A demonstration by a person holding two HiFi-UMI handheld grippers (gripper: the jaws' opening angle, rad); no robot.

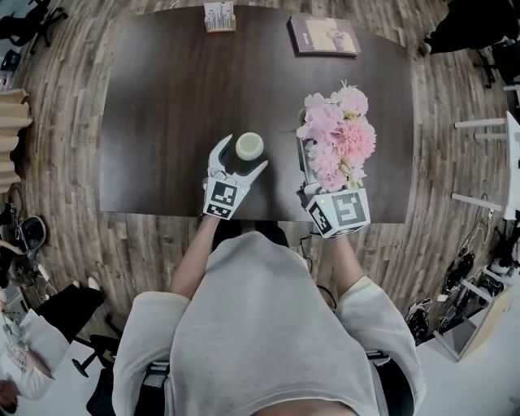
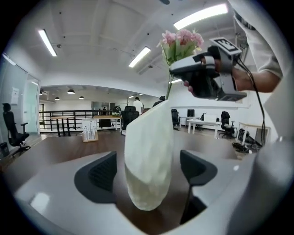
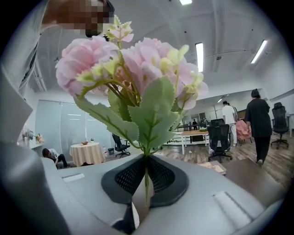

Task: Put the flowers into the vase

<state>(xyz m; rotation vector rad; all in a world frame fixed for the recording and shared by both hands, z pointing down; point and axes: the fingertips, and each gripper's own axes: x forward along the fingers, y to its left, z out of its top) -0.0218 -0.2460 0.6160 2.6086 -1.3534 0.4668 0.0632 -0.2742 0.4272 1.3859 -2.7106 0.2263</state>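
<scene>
A pale cream vase (image 1: 249,146) stands near the front edge of the dark wooden table (image 1: 171,89). My left gripper (image 1: 243,153) is open, with a finger on either side of the vase. In the left gripper view the vase (image 2: 149,156) fills the gap between the two black pads (image 2: 102,173), and neither pad touches it. My right gripper (image 1: 307,169) is shut on the green stem of a bunch of pink flowers (image 1: 337,134), held upright to the right of the vase. The right gripper view shows the stem pinched between the pads (image 3: 131,176), with the blooms (image 3: 133,59) above.
A book (image 1: 325,36) lies at the table's far right. A small card stand (image 1: 219,16) sits at the far edge. Office chairs and desks surround the table on a wood floor. A seated person (image 1: 20,349) is at the lower left.
</scene>
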